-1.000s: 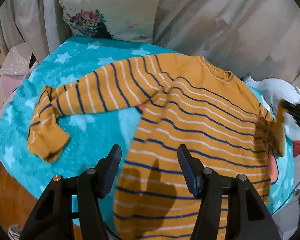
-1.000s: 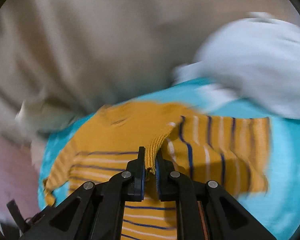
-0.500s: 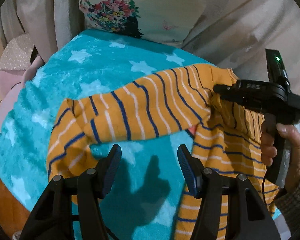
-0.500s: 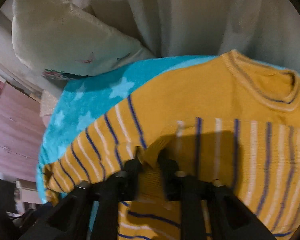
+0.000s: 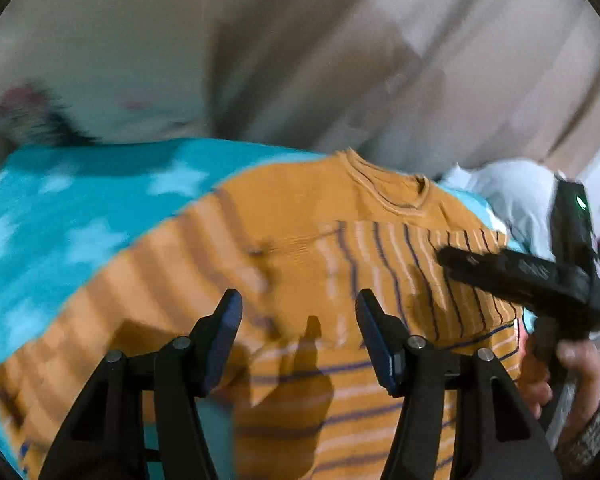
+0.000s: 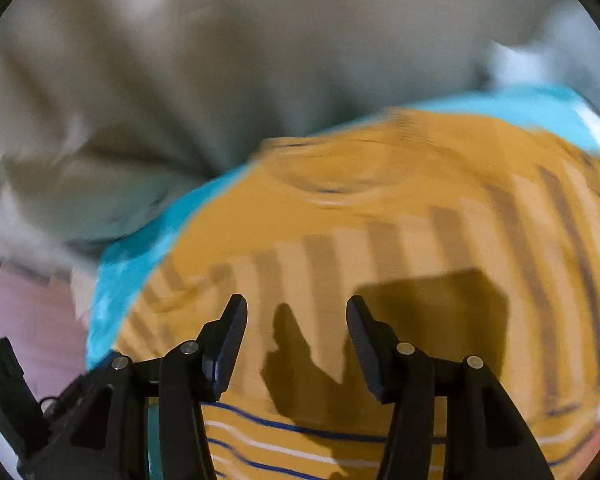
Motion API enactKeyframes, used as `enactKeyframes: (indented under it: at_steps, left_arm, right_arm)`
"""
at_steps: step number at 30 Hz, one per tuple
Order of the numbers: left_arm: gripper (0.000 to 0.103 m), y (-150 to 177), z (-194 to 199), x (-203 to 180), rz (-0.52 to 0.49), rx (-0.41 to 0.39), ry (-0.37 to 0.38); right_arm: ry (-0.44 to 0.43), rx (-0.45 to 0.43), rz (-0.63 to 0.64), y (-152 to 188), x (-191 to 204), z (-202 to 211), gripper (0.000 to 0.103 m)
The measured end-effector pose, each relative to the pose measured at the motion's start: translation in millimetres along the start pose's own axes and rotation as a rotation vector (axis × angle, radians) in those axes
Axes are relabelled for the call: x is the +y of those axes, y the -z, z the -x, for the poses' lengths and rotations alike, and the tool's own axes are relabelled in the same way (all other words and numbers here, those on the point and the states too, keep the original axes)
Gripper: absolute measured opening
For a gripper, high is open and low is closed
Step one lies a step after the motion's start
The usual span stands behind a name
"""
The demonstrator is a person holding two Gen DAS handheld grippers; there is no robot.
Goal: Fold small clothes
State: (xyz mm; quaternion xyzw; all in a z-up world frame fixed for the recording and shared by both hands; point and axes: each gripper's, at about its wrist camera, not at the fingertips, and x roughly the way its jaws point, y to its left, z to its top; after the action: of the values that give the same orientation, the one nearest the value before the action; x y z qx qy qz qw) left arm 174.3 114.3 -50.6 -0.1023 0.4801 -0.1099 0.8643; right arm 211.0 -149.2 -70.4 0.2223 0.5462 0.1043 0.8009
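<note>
A small mustard sweater with navy and white stripes (image 5: 300, 248) lies on a teal star-patterned blanket (image 5: 68, 216). One striped sleeve is folded across its chest below the neckline (image 5: 388, 192). My left gripper (image 5: 298, 308) hovers open over the folded sleeve, nothing between its fingers. My right gripper (image 6: 296, 316) is above the same sweater (image 6: 380, 220); its jaws are opening and stand apart with nothing between them. In the left wrist view the right gripper's black body (image 5: 540, 276) and the hand holding it (image 5: 572, 368) sit at the sweater's right edge. Both views are motion-blurred.
Beige curtains (image 5: 340, 60) hang behind the blanket. A floral pillow (image 5: 44, 120) leans at the back left. Pale white clothing (image 5: 512, 192) is heaped at the back right, beside the sweater's shoulder.
My right gripper let go of the sleeve cuff after laying it across the chest, and its jaws spread apart. My left gripper swung rightward from the spread left sleeve to over the sweater's chest.
</note>
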Motion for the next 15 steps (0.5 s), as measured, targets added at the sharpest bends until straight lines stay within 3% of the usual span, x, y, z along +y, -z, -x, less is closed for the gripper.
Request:
enactKeyframes:
  at_steps: [5,6,10,15]
  left_arm:
    - [0.058,-9.5,-61.6,1.8,0.017,0.112,-0.063]
    - [0.058,-10.0,-60.8,1.6,0.009,0.079,-0.069]
    - [0.058,-11.4,-62.6,-2.3,-0.002,0.089,-0.102]
    - [0.058,0.8,-25.9,4.4,0.047,0.063,-0.171]
  right_arm:
    - [0.169,-0.065,-0.098,4.4,-71.6,28.8,0.054]
    - [0.185,-0.080,-0.124,5.0,-85.4,35.1,0.053]
    - [0.202,-0.160,-0.245,6.3,-130.8,69.5,0.053]
    - [0.205,-0.187,-0.256,10.0,-137.3,93.6,0.055]
